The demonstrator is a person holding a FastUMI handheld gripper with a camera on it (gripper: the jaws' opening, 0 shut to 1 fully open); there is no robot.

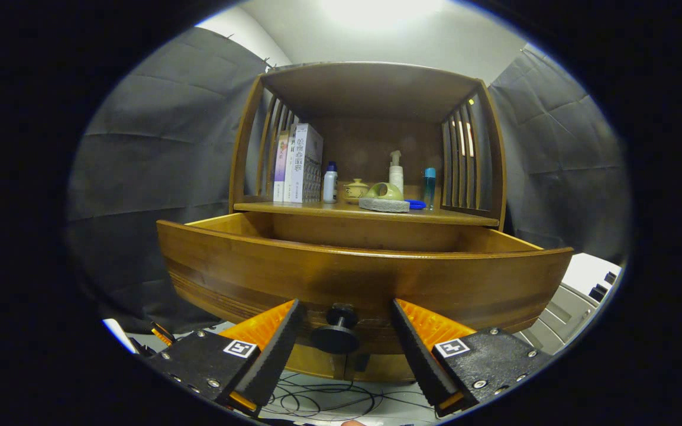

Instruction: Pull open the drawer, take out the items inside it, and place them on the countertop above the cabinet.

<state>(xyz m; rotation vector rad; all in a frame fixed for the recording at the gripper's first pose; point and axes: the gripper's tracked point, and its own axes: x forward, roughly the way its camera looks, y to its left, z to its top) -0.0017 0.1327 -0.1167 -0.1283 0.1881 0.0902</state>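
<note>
The wooden drawer [364, 278] stands pulled out of the cabinet toward me, its curved front filling the space just ahead of the fingers. Its dark round knob [338, 331] sits between my two fingers, with a gap on each side. My gripper [346, 313] is open around the knob, touching nothing. The drawer's inside is hidden by its front panel, so its contents cannot be seen. Above the drawer runs the countertop [317, 208] of the cabinet.
On the countertop stand books [298, 164] at the left, a small white bottle [330, 183], a lidded pot [355, 189], a pump bottle [396, 171], a green object on a grey sponge [383, 204] and a blue tube [429, 186]. Cables [329, 399] lie below.
</note>
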